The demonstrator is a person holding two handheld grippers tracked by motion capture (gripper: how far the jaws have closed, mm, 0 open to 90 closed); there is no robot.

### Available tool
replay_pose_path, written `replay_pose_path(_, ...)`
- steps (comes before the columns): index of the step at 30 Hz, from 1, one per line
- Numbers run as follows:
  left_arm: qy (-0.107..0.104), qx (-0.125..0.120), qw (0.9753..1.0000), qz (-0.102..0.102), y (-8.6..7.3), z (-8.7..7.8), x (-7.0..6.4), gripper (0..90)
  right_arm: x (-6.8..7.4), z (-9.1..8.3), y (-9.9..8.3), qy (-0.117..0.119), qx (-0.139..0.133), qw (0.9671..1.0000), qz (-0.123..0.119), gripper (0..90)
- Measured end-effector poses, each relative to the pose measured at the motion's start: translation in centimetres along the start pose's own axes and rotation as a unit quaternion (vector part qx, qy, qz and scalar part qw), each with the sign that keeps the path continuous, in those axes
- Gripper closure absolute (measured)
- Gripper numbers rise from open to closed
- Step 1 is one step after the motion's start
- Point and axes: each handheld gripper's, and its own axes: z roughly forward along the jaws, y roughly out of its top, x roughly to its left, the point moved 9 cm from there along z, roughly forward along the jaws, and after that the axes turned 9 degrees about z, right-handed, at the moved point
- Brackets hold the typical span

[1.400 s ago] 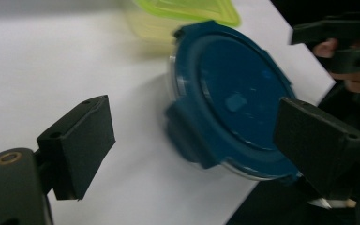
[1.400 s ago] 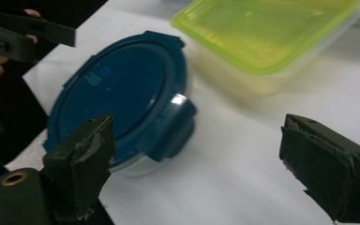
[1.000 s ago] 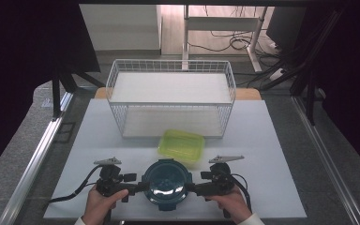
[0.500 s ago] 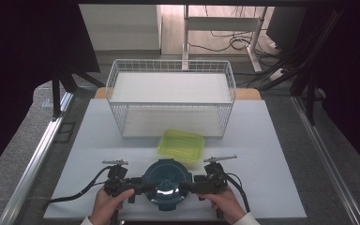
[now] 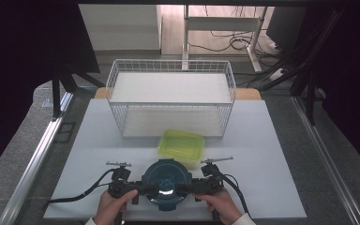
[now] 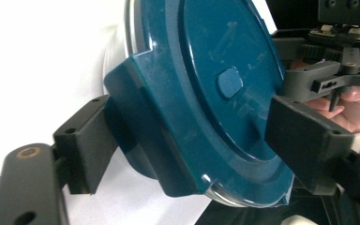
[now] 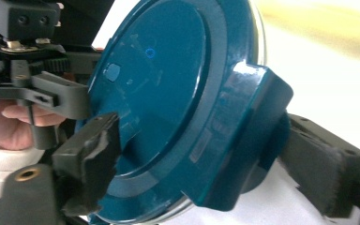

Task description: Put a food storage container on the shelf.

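Note:
A round container with a dark teal lid [image 5: 165, 180] sits at the near edge of the white table top [image 5: 272, 154]. My left gripper [image 5: 143, 189] grips its left side and my right gripper [image 5: 187, 189] its right side. In the left gripper view, my left gripper [image 6: 194, 136] has its jaws closed on the lid's [image 6: 206, 84] side clip, one jaw on each face. In the right gripper view, my right gripper [image 7: 206, 164] clamps the opposite clip of the lid [image 7: 159, 79] the same way. Each view shows the other gripper and a hand beyond the lid.
A flat yellow-green container [image 5: 181, 145] lies just beyond the round one. Behind it stands a white wire basket [image 5: 171, 104] with a white liner. Metal rails run along both sides of the table, and cables trail from the grippers.
Both hands have drawn slightly inward toward the round container, which has hardly moved.

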Motion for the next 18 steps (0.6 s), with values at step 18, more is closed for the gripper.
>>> replay_pose_path(18, 0.003, -0.006, 0.9996, -0.028, 0.02, -0.15, 0.08, 24.2, -0.32, -0.40, 0.53, 0.010, 0.001, 0.9997, 0.022, 26.9)
